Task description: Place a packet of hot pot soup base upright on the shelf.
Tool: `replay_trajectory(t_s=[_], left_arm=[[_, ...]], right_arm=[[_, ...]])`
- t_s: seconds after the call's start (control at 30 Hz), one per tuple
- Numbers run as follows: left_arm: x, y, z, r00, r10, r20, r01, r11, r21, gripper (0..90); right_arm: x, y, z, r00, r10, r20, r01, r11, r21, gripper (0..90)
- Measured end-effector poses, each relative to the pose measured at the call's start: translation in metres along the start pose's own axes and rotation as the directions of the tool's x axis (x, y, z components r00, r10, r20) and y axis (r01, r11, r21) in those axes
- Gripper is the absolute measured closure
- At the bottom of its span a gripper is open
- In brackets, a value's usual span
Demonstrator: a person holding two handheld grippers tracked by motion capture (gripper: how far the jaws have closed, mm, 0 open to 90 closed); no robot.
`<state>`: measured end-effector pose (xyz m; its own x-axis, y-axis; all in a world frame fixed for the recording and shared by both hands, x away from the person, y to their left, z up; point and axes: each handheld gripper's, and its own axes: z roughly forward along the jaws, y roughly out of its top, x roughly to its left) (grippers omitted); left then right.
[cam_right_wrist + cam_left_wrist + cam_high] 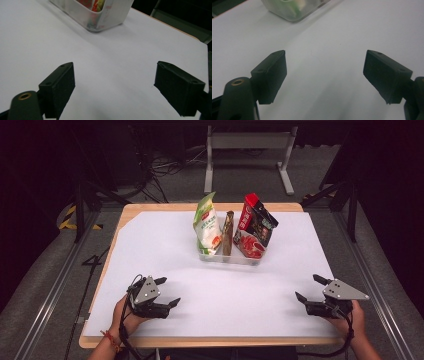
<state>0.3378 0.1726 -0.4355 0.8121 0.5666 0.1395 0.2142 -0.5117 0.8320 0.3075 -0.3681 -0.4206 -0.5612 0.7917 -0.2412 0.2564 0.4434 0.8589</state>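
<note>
Resting wide open and empty: left gripper (167, 291), right gripper (311, 288).

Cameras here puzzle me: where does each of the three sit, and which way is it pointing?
High view: above the near table edge, looking forward and down; shows both hands, the left gripper and right gripper.
Left gripper view: rides the left gripper, looking along its open jaws across the white sheet to the clear tub.
Right gripper view: rides the right gripper, facing the tub's other corner.
Shared: all views show the tub and sheet.
</note>
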Motion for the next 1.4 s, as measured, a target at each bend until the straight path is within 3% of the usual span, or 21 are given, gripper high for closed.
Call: replay_trajectory(t_s=[0.37, 0.5, 0.7, 0.8, 1.1, 1.4], left_arm=[[0.004, -0.001, -0.005, 0.9998, -0.018, -0.006, 0.018, 0.9996, -0.022, 19.7], [0.002, 0.001, -0.003, 0.9999, -0.012, 0.001, 0.012, 0.9998, -0.019, 19.4], [-0.002, 0.002, -0.002, 0.9999, 0.016, 0.006, -0.016, 0.9998, -0.010, 19.3], [-0.001, 0.000, -0.004, 0.9999, 0.014, 0.009, -0.014, 0.9998, -0.016, 19.2], [0.000, 0.001, -0.003, 0.9998, 0.017, 0.012, -0.017, 0.9997, -0.019, 19.3], [0.001, 0.001, -0.001, 0.9998, 0.014, 0.011, -0.014, 0.9998, -0.011, 19.3]], right_arm=[[-0.004, -0.017, -0.025, 0.9980, 0.061, 0.020, -0.060, 0.998, -0.029, 16.7], [-0.004, -0.018, -0.027, 0.9979, 0.059, 0.025, -0.059, 0.998, -0.030, 16.6], [-0.002, -0.019, -0.028, 0.9984, 0.045, 0.034, -0.045, 0.999, -0.025, 16.6], [-0.003, -0.016, -0.027, 0.9980, 0.056, 0.030, -0.055, 0.998, -0.042, 16.5], [0.004, -0.016, -0.023, 0.9991, 0.039, 0.017, -0.039, 0.999, -0.015, 16.5], [0.001, -0.017, -0.023, 0.9967, 0.080, 0.014, -0.080, 0.997, -0.021, 16.5]])
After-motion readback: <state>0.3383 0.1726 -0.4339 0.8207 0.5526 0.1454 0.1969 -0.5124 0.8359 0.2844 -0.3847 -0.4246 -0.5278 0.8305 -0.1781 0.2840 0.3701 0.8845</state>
